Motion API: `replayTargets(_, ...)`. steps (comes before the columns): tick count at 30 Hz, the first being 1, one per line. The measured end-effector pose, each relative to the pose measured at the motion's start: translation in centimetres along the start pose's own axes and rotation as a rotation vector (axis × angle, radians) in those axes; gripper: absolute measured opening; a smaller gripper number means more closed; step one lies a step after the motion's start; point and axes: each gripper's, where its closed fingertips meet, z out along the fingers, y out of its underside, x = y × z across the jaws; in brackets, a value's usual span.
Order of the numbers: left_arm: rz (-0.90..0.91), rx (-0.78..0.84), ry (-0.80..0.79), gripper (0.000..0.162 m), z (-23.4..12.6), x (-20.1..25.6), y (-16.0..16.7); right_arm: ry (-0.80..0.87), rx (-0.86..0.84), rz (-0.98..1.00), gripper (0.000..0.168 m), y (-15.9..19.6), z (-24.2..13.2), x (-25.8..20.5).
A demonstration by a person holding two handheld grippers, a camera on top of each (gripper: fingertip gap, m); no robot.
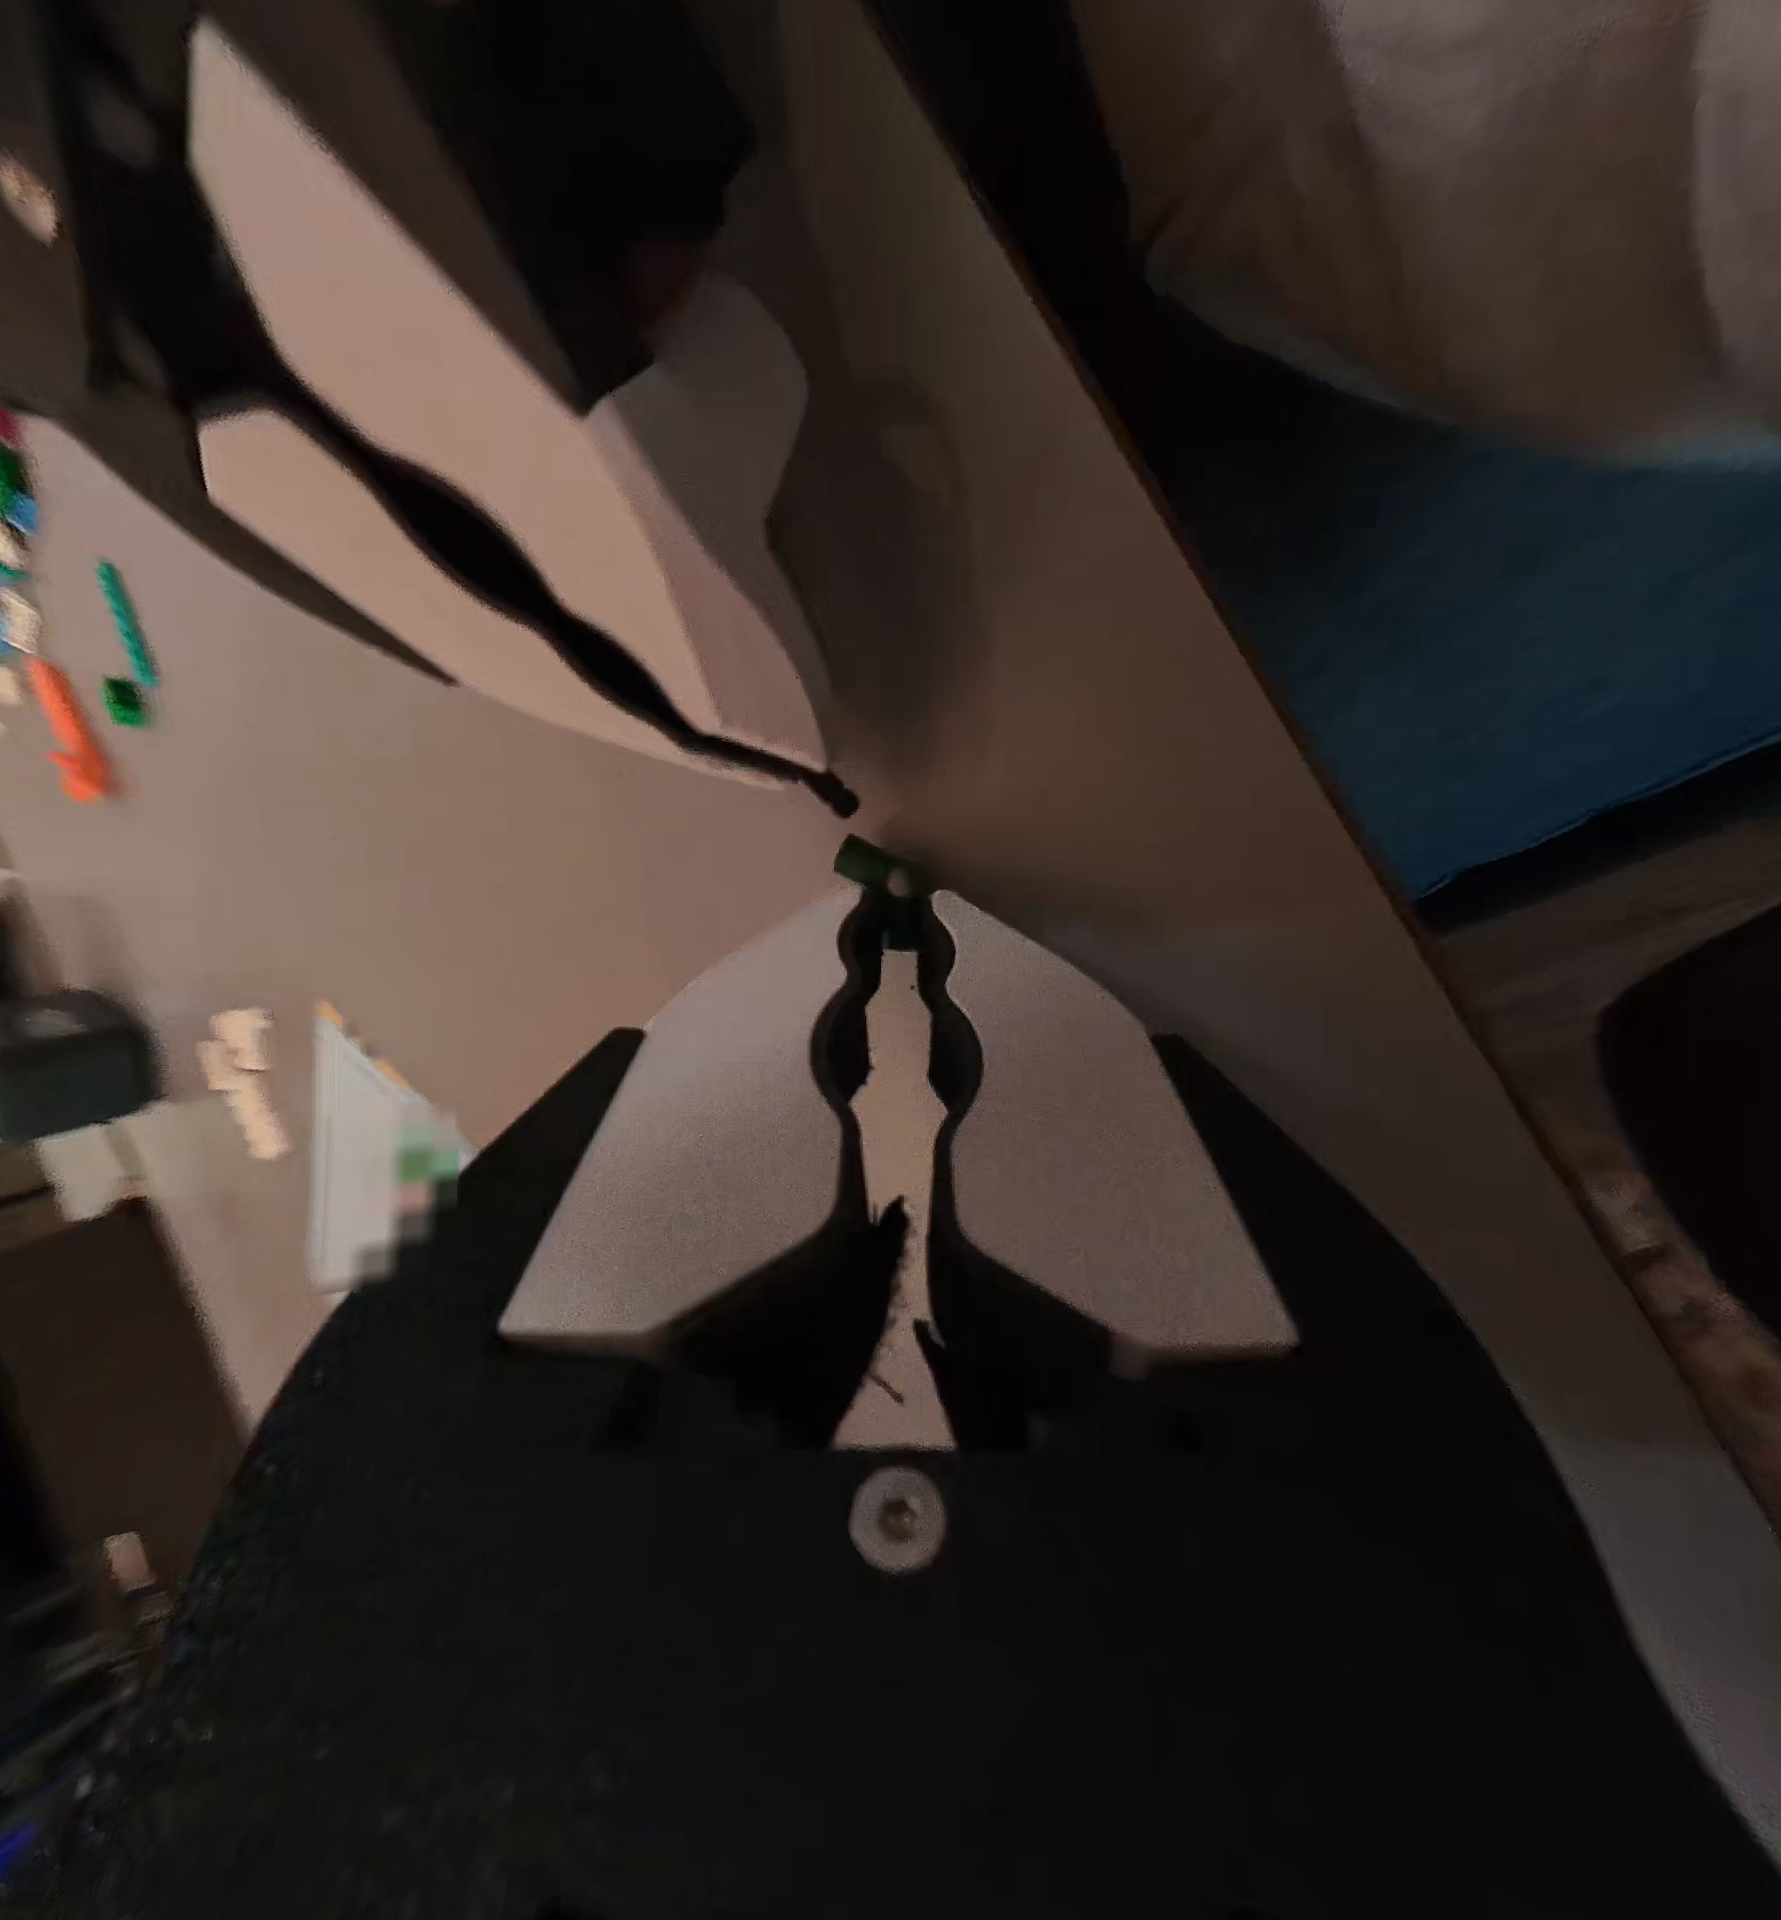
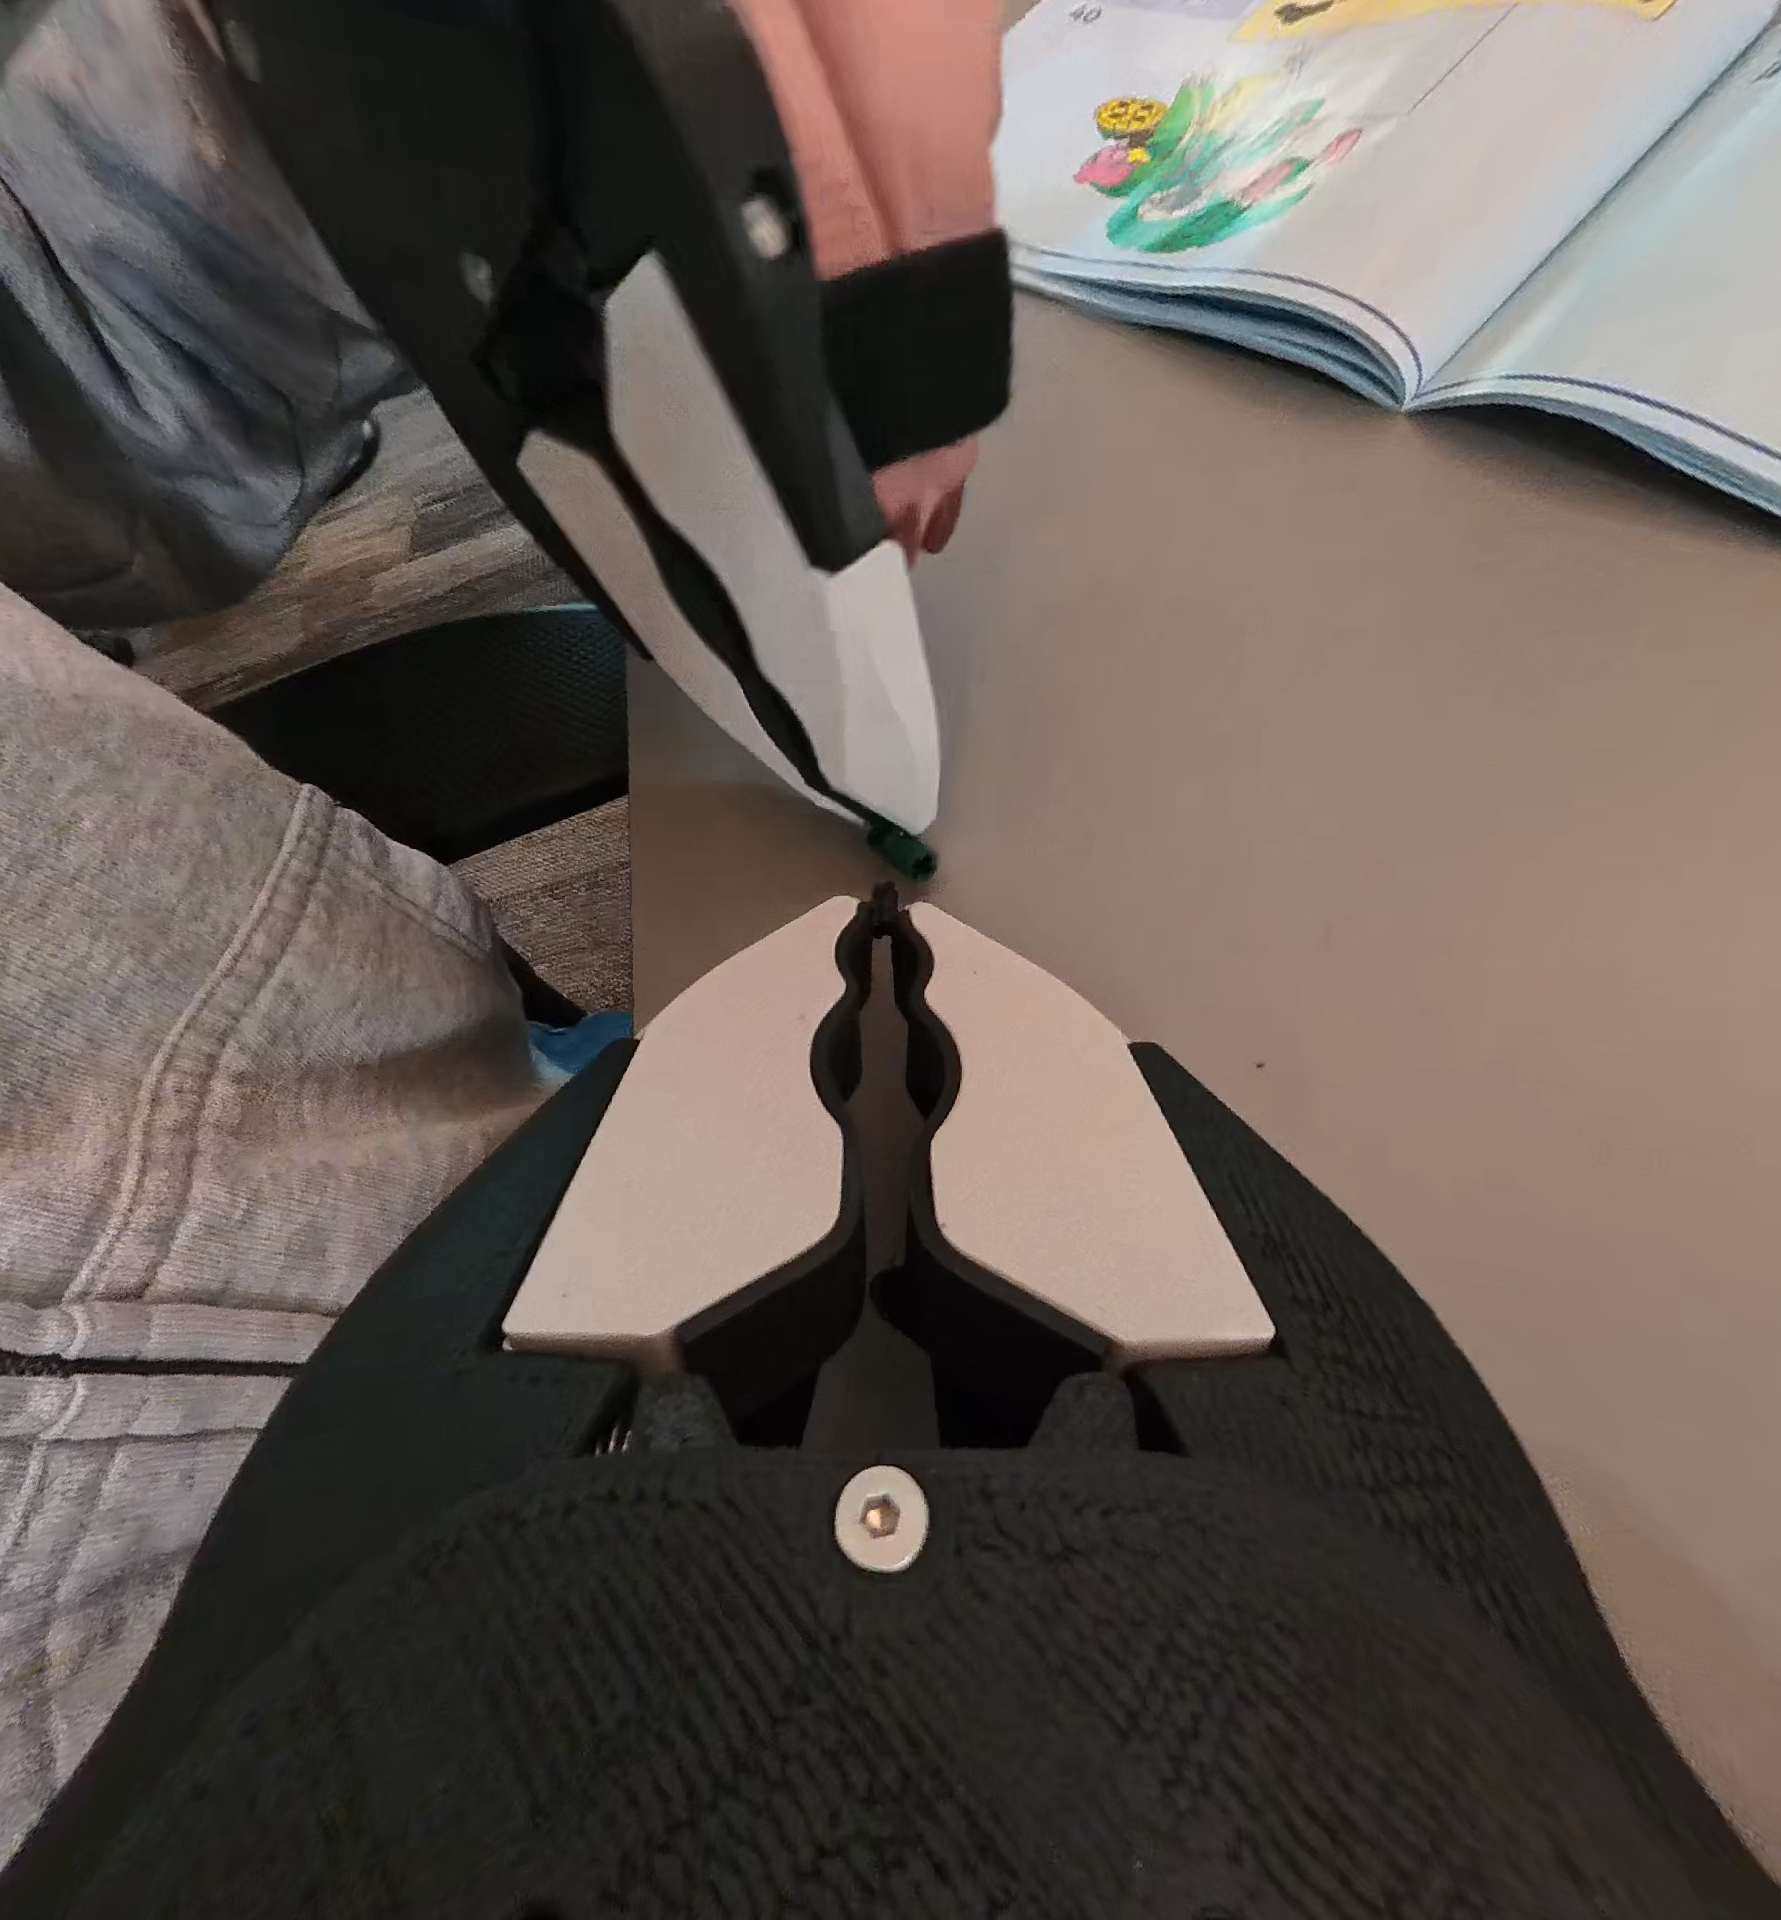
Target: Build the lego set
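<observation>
While both tools meet over the desk (image 2: 1385, 831) near its edge, left gripper (image 1: 896, 914) fingers pinch a small green lego piece (image 1: 870, 864). Right gripper (image 2: 881, 920) fingers are closed on a tiny dark piece (image 2: 880, 896), just beside it. Instruction booklet (image 2: 1488, 208) lies far right.

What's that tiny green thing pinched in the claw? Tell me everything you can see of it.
The green piece is a very small, dark green, plastic-looking Lego part, roughly cylindrical, with a pale round hole or stud at one end. The left claw pinches it at its tips, just above the tan table near its edge. The right claw points at it, not quite touching.
</observation>
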Motion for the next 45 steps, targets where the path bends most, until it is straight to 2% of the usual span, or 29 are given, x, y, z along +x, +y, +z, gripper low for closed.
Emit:
replayTargets(4, 0.163, -0.062, -0.076, 0.006, -0.04, 0.08, -0.06, -0.015, 0.012, 0.047, 0.002, -0.11, -0.11, 0.27)
replayTargets(10, 0.235, -0.083, -0.107, 0.006, -0.06, 0.21, -0.05, -0.03, -0.009, 0.042, 0.002, 0.06, 0.15, 0.08)
replayTargets(25, 0.246, -0.111, -0.12, 0.006, -0.02, 0.22, 0.01, -0.054, -0.013, 0.06, 0.002, -0.11, 0.38, 0.01)
replayTargets(45, 0.138, -0.078, -0.187, 0.005, 0.13, 0.11, -0.31, -0.035, -0.027, 0.022, 0.001, 0.05, 0.6, -0.19)
